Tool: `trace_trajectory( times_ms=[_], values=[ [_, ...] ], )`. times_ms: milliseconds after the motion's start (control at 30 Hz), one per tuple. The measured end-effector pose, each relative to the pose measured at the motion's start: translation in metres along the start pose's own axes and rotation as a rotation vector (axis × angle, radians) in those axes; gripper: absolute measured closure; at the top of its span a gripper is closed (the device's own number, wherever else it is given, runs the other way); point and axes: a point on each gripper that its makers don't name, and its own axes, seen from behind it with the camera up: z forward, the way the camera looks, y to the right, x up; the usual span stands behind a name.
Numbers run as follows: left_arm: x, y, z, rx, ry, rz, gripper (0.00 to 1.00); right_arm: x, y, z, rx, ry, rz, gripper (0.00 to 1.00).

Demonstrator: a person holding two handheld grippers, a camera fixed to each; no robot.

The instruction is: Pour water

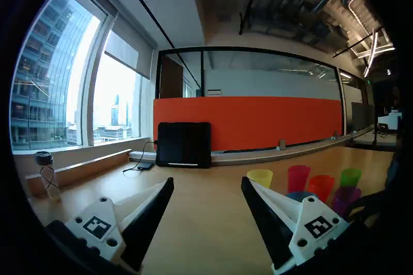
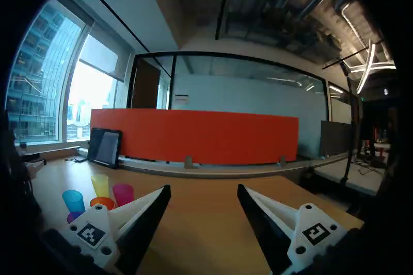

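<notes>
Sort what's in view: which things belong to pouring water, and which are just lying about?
Job: coloured cups; left gripper and right gripper, both open and empty.
Lying about: black tablet, dark-capped bottle by the window, orange partition.

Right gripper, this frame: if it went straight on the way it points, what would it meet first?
Probably nothing near: the open right gripper points over bare table, with the cups off to its left. The orange partition comes first, though depth is unclear.
</notes>
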Motion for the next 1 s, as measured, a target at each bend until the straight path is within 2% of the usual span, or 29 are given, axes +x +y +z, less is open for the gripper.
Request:
trace_trajectory(
  times_ms=[167, 1000],
  values=[
    [-0.005, -0.001, 0.001, -0.001, -0.008, -0.012, 0.03, 0.003, 0.001, 0.0, 0.0, 0.005, 0.008, 0.0],
    [-0.018, -0.004, 0.006, -0.003, -0.062, -0.005, 0.03, 0.007, 0.001, -0.005, 0.001, 0.019, 0.01, 0.0]
  ],
)
